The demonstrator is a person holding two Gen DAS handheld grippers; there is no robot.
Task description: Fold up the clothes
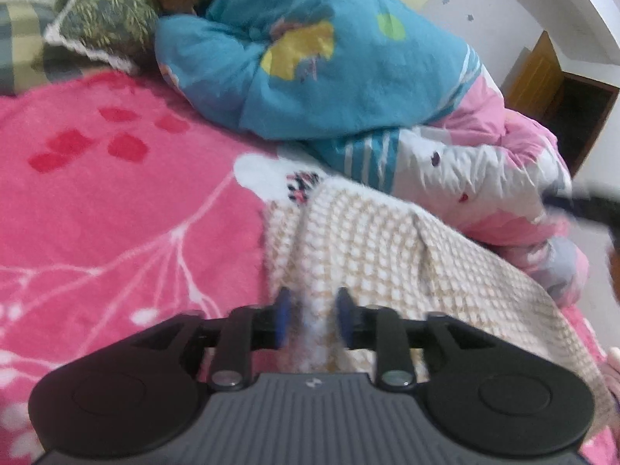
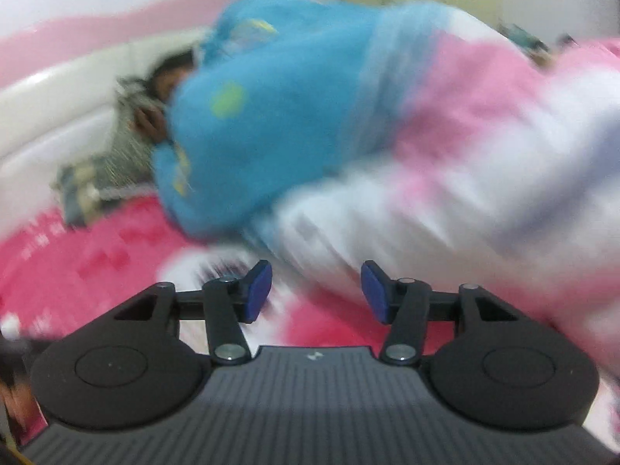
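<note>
Left gripper (image 1: pixel 313 319) fingers pinching the cream knit garment (image 1: pixel 372 248) (2 blue pads); right gripper (image 2: pixel 316 292) fingers wide.

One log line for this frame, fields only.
left gripper: shut on knit | right gripper: open, holds nothing | surface: pink blanket | quilt behind | right view blurred

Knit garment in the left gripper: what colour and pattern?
Cream-and-white waffle knit, clearest in the left wrist view.
</note>
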